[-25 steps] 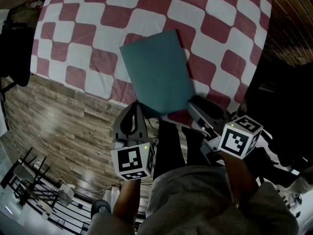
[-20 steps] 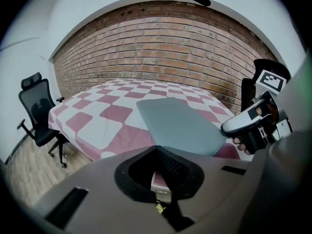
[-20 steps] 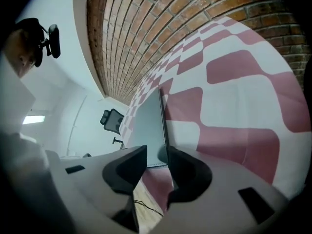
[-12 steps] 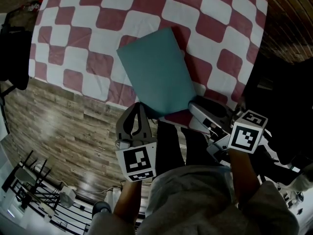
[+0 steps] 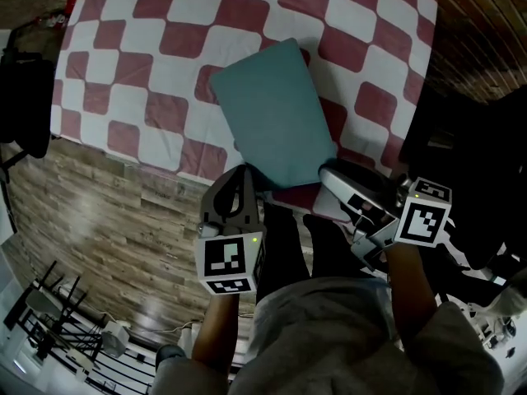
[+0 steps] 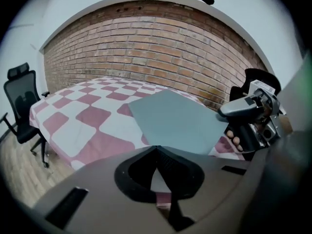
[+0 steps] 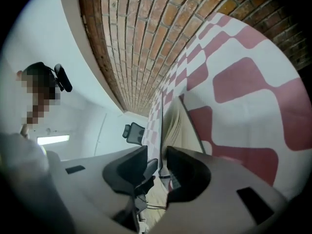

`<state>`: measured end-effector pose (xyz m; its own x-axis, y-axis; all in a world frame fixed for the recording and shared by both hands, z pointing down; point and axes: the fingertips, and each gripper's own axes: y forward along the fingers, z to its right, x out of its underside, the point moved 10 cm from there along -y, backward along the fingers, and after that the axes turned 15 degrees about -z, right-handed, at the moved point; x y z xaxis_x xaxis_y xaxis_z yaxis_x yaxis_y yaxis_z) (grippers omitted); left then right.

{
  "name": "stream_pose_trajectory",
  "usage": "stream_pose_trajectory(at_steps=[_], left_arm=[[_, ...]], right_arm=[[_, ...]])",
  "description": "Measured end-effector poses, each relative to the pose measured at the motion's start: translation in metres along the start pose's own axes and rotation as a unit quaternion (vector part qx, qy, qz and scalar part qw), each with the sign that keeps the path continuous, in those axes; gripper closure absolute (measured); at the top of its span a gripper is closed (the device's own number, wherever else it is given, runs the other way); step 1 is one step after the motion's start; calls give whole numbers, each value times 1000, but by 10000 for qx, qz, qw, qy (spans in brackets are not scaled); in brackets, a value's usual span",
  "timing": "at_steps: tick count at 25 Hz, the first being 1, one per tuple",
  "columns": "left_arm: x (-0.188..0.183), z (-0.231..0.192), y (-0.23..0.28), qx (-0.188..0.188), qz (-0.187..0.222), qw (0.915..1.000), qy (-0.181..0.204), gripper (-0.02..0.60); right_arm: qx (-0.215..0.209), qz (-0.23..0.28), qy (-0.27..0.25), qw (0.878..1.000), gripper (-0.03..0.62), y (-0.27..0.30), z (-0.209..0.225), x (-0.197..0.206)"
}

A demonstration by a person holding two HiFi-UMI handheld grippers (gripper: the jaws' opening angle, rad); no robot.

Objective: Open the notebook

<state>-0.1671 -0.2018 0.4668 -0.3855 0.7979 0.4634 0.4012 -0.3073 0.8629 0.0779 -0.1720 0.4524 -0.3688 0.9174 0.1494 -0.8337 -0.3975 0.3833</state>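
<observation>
A teal notebook [image 5: 272, 109] lies closed on the red-and-white checked tablecloth [image 5: 156, 23], with its near end over the table's front edge. My left gripper [image 5: 244, 174] is shut, its tips right at the notebook's near left corner [image 6: 175, 121]. The left gripper [image 6: 156, 149] has nothing between its jaws. My right gripper [image 5: 327, 173] is at the near right corner. In the right gripper view the notebook [image 7: 176, 126] shows edge-on, pale pages visible. Its dark cover edge runs into the narrow gap of the right gripper [image 7: 163, 157].
A black office chair [image 5: 23, 89] stands left of the table on the wooden floor [image 5: 107, 212]. A brick wall [image 6: 156, 48] runs behind the table. A metal rack [image 5: 58, 319] sits at the lower left. The person's legs are between the grippers.
Both grippers have crept forward to the notebook's near corners. The notebook has turned slightly on the cloth, its far end swinging left.
</observation>
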Motion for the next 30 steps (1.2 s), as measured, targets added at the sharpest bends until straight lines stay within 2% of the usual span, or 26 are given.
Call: stream_pose_trajectory(at_steps=[3, 9, 14, 18, 22, 26, 30], left_arm=[[1, -5, -14, 120, 148, 9996, -226, 574], [12, -8, -64, -187, 483, 9975, -483, 574], [25, -6, -99, -459, 679, 9940, -731, 574], [36, -7, -123, -640, 824, 9901, -942, 574], [39, -9, -136, -800, 953, 9871, -1012, 574], [42, -11, -145, -896, 1019, 9852, -1045, 574], [47, -16, -148, -922, 974, 9850, -1087, 574]], right_arm=[[-24, -19, -235, 9997, 457, 6, -21, -2], [118, -248, -942, 9952, 457, 23, -70, 3], [315, -455, -1535, 9866, 456, 42, -96, 9], [200, -625, -1764, 9821, 456, 65, -108, 17], [-266, -694, -1572, 9848, 457, 97, -108, 24], [-363, -759, -1578, 9839, 457, 127, -107, 36], [-550, -952, -1145, 9873, 456, 160, -92, 44]])
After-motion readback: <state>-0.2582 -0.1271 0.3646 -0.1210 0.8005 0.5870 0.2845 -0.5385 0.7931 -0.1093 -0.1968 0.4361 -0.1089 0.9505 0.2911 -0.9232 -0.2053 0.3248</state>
